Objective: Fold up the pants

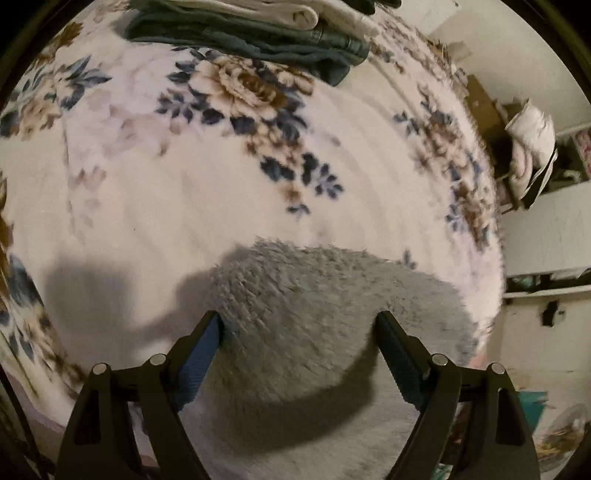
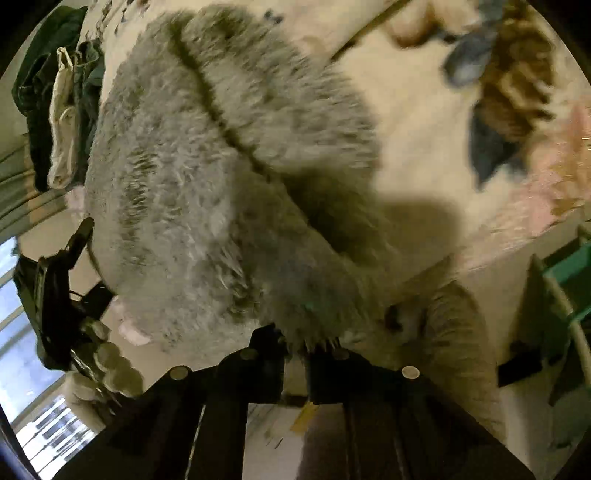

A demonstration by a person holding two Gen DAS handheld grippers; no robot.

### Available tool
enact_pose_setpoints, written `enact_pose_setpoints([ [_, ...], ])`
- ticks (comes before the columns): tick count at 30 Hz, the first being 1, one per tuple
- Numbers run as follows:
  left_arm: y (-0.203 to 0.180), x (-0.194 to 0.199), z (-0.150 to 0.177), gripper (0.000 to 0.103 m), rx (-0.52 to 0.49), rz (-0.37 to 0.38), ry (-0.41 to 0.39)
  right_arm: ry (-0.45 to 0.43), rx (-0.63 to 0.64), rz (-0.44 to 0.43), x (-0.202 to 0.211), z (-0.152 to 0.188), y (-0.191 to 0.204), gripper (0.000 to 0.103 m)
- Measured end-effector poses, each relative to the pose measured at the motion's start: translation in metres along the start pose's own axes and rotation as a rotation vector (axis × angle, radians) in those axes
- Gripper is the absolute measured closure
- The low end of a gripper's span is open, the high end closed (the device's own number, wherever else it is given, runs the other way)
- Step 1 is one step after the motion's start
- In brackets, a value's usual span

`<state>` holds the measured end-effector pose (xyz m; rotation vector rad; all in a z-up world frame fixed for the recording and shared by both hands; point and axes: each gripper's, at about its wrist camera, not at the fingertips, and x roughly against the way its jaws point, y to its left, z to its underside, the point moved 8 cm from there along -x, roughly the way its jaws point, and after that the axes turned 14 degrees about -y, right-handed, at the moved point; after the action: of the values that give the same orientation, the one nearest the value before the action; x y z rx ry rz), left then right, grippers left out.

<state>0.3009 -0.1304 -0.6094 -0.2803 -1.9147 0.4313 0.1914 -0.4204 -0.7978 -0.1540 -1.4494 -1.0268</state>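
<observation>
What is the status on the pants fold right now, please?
Left hand-held gripper open over fuzzy grey pants. Right hand-held gripper shut on pants edge. Folded clothes stack sits clear, at the blanket's far side.

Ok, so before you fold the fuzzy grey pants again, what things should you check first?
1. Right gripper shut on the fuzzy grey pants: ok, fur is pinched between its jaws.
2. Left gripper ready to grab: ok, its jaws stand open around the pants' edge, not pinching.
3. Pants lying on the flowery blanket: not ok, one part hangs over the bed's edge.
4. Room on the blanket beyond the pants: ok, it's bare up to the stack of folded clothes.
5. Pants smooth, no bunching: cannot tell, the picture is blurry.
</observation>
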Motion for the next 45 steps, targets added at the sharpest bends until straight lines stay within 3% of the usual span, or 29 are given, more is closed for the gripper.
enact_pose_setpoints([
  [2, 0.004, -0.006, 0.000, 0.018, 0.012, 0.006, 0.014, -0.001, -0.005, 0.049, 0.004, 0.002, -0.018, 0.094],
  [5, 0.005, -0.010, -0.001, 0.018, 0.029, 0.016, 0.023, 0.076, 0.012, 0.058, -0.006, 0.009, -0.023, 0.091],
  [7, 0.005, -0.006, -0.001, 0.018, 0.049, 0.021, 0.030, 0.104, 0.082, 0.068, -0.002, 0.007, -0.014, 0.070],
  [9, 0.004, 0.004, -0.003, 0.018, 0.073, 0.033, 0.022, 0.077, 0.155, 0.085, 0.013, 0.001, -0.003, 0.025],
  [10, 0.005, 0.011, -0.006, 0.020, 0.088, 0.041, 0.014, 0.046, 0.182, 0.078, 0.024, -0.004, 0.003, 0.020],
  [12, 0.007, 0.030, -0.012, 0.019, 0.119, 0.063, -0.023, -0.012, 0.233, 0.076, 0.046, -0.017, 0.014, 0.020],
  [14, 0.014, 0.048, -0.019, 0.003, 0.137, 0.057, -0.078, -0.060, 0.253, 0.063, 0.058, -0.032, 0.025, 0.020],
  [17, 0.028, 0.055, -0.029, 0.001, 0.148, 0.026, -0.115, -0.142, 0.270, 0.024, 0.064, -0.068, 0.046, 0.020],
  [20, 0.036, 0.033, -0.032, 0.001, 0.155, 0.018, -0.061, -0.187, 0.310, 0.003, 0.046, -0.110, 0.078, 0.020],
  [24, 0.026, 0.000, -0.028, 0.001, 0.074, 0.032, 0.043, -0.109, 0.345, 0.009, 0.000, -0.145, 0.103, 0.022],
  [25, 0.023, -0.006, -0.028, 0.001, 0.053, 0.027, 0.053, -0.109, 0.345, 0.018, -0.008, -0.150, 0.104, 0.029],
  [26, 0.021, -0.011, -0.028, 0.001, 0.039, 0.026, 0.057, -0.131, 0.339, 0.030, -0.012, -0.154, 0.104, 0.047],
  [27, 0.022, -0.016, -0.028, 0.001, 0.029, 0.017, 0.061, -0.147, 0.333, 0.030, -0.013, -0.157, 0.106, 0.055],
  [29, 0.029, -0.025, -0.029, 0.002, 0.023, -0.015, 0.068, -0.185, 0.295, 0.025, -0.007, -0.162, 0.098, 0.064],
  [32, 0.043, -0.041, -0.027, 0.002, 0.068, -0.027, 0.089, -0.194, 0.161, -0.007, -0.008, -0.167, 0.077, 0.067],
  [34, 0.049, -0.046, -0.025, 0.002, 0.085, -0.039, 0.099, -0.159, 0.147, -0.028, -0.017, -0.166, 0.076, 0.061],
  [37, 0.045, -0.031, -0.031, 0.002, 0.102, -0.013, 0.055, -0.117, 0.217, -0.044, -0.010, -0.163, 0.086, 0.038],
  [39, 0.042, -0.009, -0.034, 0.002, 0.127, 0.033, 0.002, -0.124, 0.270, -0.086, 0.007, -0.161, 0.089, 0.014],
  [40, 0.041, -0.001, -0.034, 0.002, 0.147, 0.063, -0.012, -0.134, 0.299, -0.100, 0.013, -0.159, 0.090, 0.010],
  [43, 0.041, 0.028, -0.024, 0.001, 0.203, 0.148, -0.080, -0.153, 0.407, -0.106, 0.024, -0.150, 0.085, 0.009],
  [45, 0.039, 0.042, -0.008, 0.001, 0.218, 0.197, -0.084, -0.125, 0.452, -0.100, 0.018, -0.139, 0.075, 0.009],
])
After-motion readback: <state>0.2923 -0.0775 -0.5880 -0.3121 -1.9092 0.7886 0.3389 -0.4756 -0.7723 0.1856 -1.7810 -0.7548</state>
